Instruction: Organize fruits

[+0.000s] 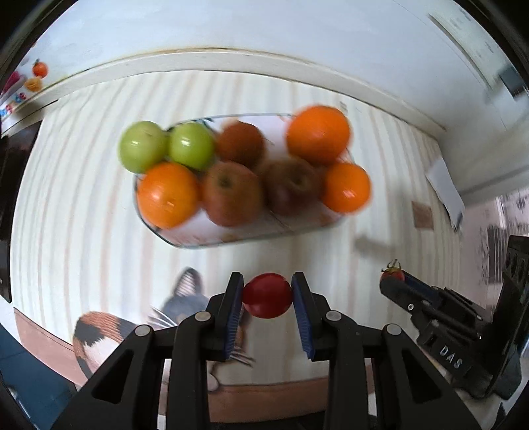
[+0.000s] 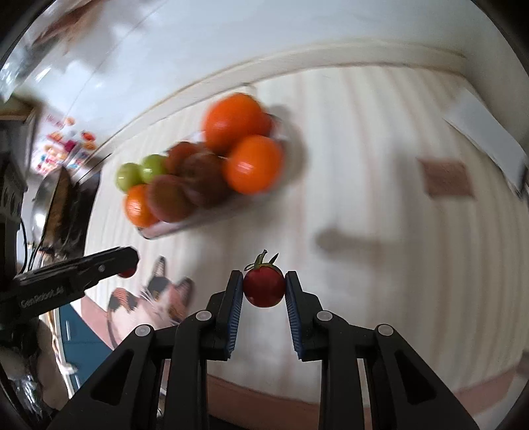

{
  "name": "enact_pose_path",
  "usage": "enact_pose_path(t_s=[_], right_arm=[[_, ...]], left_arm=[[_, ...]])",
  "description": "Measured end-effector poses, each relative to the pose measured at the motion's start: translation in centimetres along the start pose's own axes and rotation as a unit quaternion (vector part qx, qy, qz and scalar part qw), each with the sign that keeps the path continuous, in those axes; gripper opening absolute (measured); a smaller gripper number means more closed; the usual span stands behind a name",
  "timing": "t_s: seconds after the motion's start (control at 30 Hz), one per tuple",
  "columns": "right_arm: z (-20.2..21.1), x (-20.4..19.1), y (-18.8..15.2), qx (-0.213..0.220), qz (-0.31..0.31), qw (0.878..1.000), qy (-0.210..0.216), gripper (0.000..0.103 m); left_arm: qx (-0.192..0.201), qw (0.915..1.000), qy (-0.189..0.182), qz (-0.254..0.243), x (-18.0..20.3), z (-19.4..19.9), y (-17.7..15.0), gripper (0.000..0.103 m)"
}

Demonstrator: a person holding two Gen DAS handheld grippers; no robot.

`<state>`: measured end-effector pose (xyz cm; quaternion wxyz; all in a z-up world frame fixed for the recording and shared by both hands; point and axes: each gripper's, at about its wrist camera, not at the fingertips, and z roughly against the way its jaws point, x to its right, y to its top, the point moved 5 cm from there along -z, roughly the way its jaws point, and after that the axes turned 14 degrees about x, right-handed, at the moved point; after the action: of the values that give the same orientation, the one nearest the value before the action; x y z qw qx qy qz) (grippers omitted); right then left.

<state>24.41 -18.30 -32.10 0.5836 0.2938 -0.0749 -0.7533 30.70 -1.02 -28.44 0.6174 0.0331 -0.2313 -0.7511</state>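
Left hand-held gripper (image 1: 267, 296) clenched on a smooth, glossy, round red cherry tomato (image 1: 267, 295), blue ribbed pads pressing its two sides, jaws only as far apart as the fruit is wide. No stem showing on this one from the left wrist view; near-spherical, so no clear long axis. Held above the bench (image 1: 82, 198), which wears a pale cream-striped cloth.

Right hand-held gripper (image 2: 264, 287) likewise clamped on a second round red cherry tomato with a green stalk (image 2: 264, 287), pads touching both flanks. Green calyx and curled stalk at the far end, pointing away from the camera and slightly leftward. Same fruit seen from the left wrist view as a small red tip with green sprig at the end of the black fingers (image 1: 401, 291), off to the right.

Printed on the cloth just beyond the left gripper, a calico cat picture in orange, black and white (image 1: 99, 334).

Farther out, mid-bench, a clear glass oblong dish (image 1: 251, 236) holding the other fruit, blurred: two green apples (image 1: 143, 145) at its left end, three oranges (image 1: 318, 134), and reddish-brown apples (image 1: 231, 193) in the middle, packed touching one another.

Beyond the dish, a cream bench edge and white wall (image 1: 264, 26).
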Motion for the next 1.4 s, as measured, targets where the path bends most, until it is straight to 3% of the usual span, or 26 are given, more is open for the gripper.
enact_pose_path(t_s=[0.33,0.7,0.77,0.8,0.87,0.97,1.03,1.1,1.17,1.3,1.4], right_arm=[[-8.1,-4.5,2.8,-0.008,0.050,0.999,0.008,0.028],[-10.5,-4.6,1.9,-0.011,0.044,0.999,0.007,0.029],[-10.6,-4.5,2.0,-0.007,0.038,0.999,0.008,0.030],[-10.5,-4.4,2.1,-0.004,0.034,0.999,0.007,0.039],[-10.1,-4.1,2.2,0.002,0.026,1.000,0.013,0.049],[-9.0,-3.7,2.6,0.014,0.018,1.000,0.012,0.055],[-8.4,-3.4,2.7,0.017,0.005,1.000,0.017,0.065],[-7.7,-3.4,2.8,0.021,0.007,1.000,0.015,0.084],[-6.7,-3.5,3.0,0.026,0.010,1.000,0.013,0.085],[-4.4,-3.5,3.6,0.036,0.034,0.999,-0.021,0.093],[-2.8,-3.6,4.3,0.044,0.064,0.996,-0.047,0.096]], left_arm=[[-0.009,0.9991,0.038,0.015,-3.0,-4.2,2.3,0.027],[-0.021,0.9981,0.055,0.020,-3.7,-6.8,2.7,0.030],[-0.022,0.9976,0.059,0.026,-3.8,-6.8,2.7,0.034],[-0.022,0.9975,0.062,0.028,-3.9,-6.8,2.6,0.038],[-0.019,0.9974,0.061,0.035,-4.2,-6.6,2.6,0.055],[-0.013,0.9968,0.063,0.047,-4.8,-6.1,2.8,0.072],[-0.008,0.9965,0.059,0.058,-5.2,-5.5,2.7,0.075],[-0.004,0.9964,0.057,0.062,-5.2,-5.0,2.7,0.077],[0.003,0.9963,0.059,0.062,-5.2,-4.1,2.5,0.083],[0.026,0.9951,0.079,0.054,-5.3,-2.3,2.0,0.084],[0.047,0.9920,0.110,0.041,-5.5,-0.9,1.4,0.095]])
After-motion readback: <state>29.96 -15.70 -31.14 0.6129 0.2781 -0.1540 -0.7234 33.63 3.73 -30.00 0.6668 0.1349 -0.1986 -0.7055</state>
